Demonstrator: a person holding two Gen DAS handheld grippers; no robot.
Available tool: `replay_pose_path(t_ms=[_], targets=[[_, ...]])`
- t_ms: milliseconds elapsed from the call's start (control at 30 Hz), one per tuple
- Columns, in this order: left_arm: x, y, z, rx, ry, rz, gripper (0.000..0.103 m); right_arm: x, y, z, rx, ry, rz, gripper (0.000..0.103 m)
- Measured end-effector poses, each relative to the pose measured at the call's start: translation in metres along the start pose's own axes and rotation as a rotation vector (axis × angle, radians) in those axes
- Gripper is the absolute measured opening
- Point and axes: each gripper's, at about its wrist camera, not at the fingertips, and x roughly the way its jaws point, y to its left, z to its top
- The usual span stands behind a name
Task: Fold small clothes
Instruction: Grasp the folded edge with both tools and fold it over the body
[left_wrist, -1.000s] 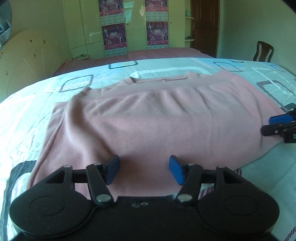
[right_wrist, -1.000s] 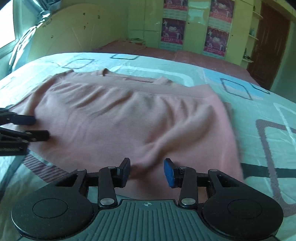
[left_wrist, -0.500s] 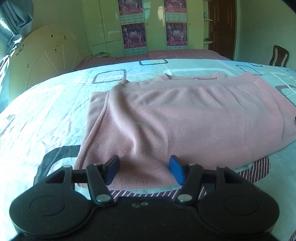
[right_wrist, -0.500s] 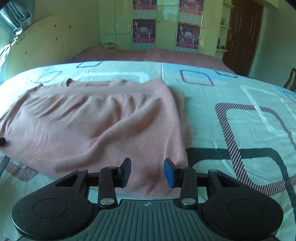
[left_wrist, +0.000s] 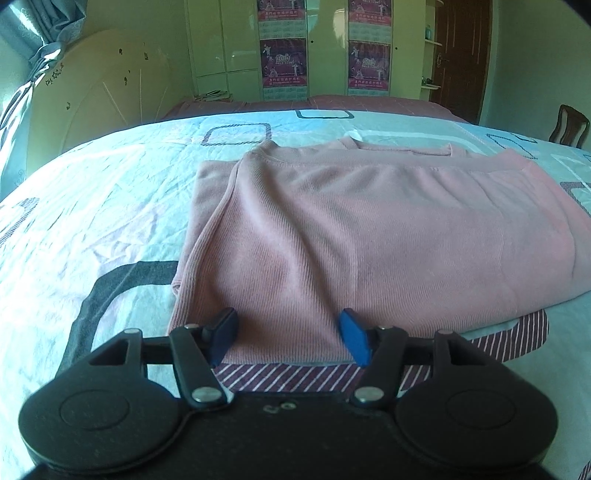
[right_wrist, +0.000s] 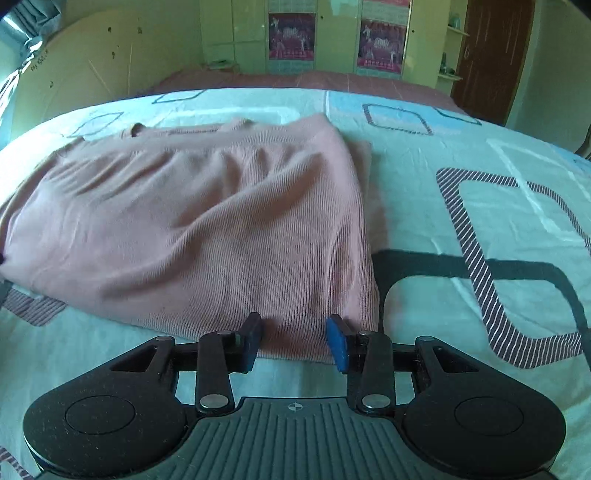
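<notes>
A pink ribbed sweater lies folded on the bed, its neckline at the far side. In the left wrist view my left gripper hovers over the sweater's near left corner, jaws open, nothing pinched between the blue pads. In the right wrist view the same sweater fills the left half. My right gripper stands open over its near right corner, the hem between the pads without being pressed.
The bedsheet is pale blue with dark and striped square outlines. Bare sheet stretches right of the sweater. Beyond the bed are a wardrobe with posters, a brown door and a chair.
Both grippers slid apart along the near hem: the left toward the sweater's left corner, the right toward its right corner. Neither gripper shows in the other's view any more.
</notes>
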Motion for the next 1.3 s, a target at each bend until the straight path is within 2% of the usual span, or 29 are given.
replay_pose_path(t_ms=[67, 167, 200, 300, 367, 500, 533, 567, 600, 633, 800, 900, 933, 967, 1033, 1067, 1133, 1200, 1233, 1300], targets=[[-0.006, 0.003, 0.003, -0.031, 0.009, -0.002, 0.060, -0.005, 0.000, 0.002, 0.016, -0.009, -0.004, 0.039], [-0.030, 0.014, 0.000, -0.124, -0.029, -0.039, 0.059, -0.023, 0.001, 0.002, 0.033, -0.072, 0.014, 0.039], [-0.035, 0.020, -0.005, -0.179, -0.027, -0.064, 0.059, -0.028, 0.001, 0.001, 0.035, -0.085, 0.014, 0.039], [-0.033, 0.039, -0.035, -0.460, 0.056, -0.235, 0.057, -0.037, 0.009, 0.000, 0.037, -0.106, 0.035, 0.039], [-0.034, 0.042, -0.047, -0.513, 0.001, -0.250, 0.056, -0.039, 0.016, 0.002, 0.040, -0.117, 0.063, 0.039], [-0.019, 0.067, -0.047, -0.715, -0.039, -0.293, 0.054, -0.039, 0.034, 0.013, 0.021, -0.153, 0.118, 0.038], [-0.014, 0.071, -0.043, -0.736, -0.046, -0.292, 0.052, -0.036, 0.039, 0.019, 0.022, -0.156, 0.132, 0.038], [-0.006, 0.076, -0.039, -0.756, -0.056, -0.290, 0.050, -0.032, 0.043, 0.024, 0.024, -0.156, 0.150, 0.027], [0.000, 0.079, -0.035, -0.771, -0.066, -0.289, 0.049, -0.026, 0.048, 0.032, 0.028, -0.151, 0.172, 0.008], [0.006, 0.082, -0.032, -0.785, -0.076, -0.287, 0.045, -0.021, 0.053, 0.038, 0.033, -0.151, 0.188, 0.002], [0.031, 0.093, -0.022, -0.877, -0.131, -0.298, 0.038, 0.010, 0.088, 0.068, 0.010, -0.137, 0.246, 0.001], [0.043, 0.097, -0.018, -0.896, -0.116, -0.296, 0.008, 0.029, 0.111, 0.080, -0.020, -0.110, 0.274, 0.001], [0.044, 0.099, -0.017, -0.935, -0.110, -0.309, 0.007, 0.034, 0.118, 0.082, -0.029, -0.103, 0.280, 0.001], [0.036, 0.101, -0.017, -0.967, -0.138, -0.335, 0.007, 0.036, 0.123, 0.084, -0.035, -0.103, 0.286, 0.001], [0.014, 0.103, -0.012, -0.954, -0.237, -0.385, 0.007, 0.040, 0.131, 0.086, -0.042, -0.109, 0.306, 0.001], [0.010, 0.103, -0.011, -0.935, -0.248, -0.386, 0.007, 0.046, 0.136, 0.085, -0.056, -0.091, 0.305, 0.001], [0.025, 0.107, -0.014, -0.937, -0.175, -0.362, 0.007, 0.069, 0.145, 0.077, -0.084, -0.014, 0.273, 0.001], [0.044, 0.114, -0.024, -0.978, -0.089, -0.361, 0.008, 0.070, 0.145, 0.076, -0.063, -0.035, 0.273, 0.001], [0.048, 0.119, -0.030, -1.014, -0.090, -0.388, 0.011, 0.070, 0.145, 0.077, -0.057, -0.030, 0.272, 0.001], [0.049, 0.121, -0.031, -1.025, -0.102, -0.389, 0.011, 0.070, 0.144, 0.077, -0.058, -0.027, 0.276, 0.001]])
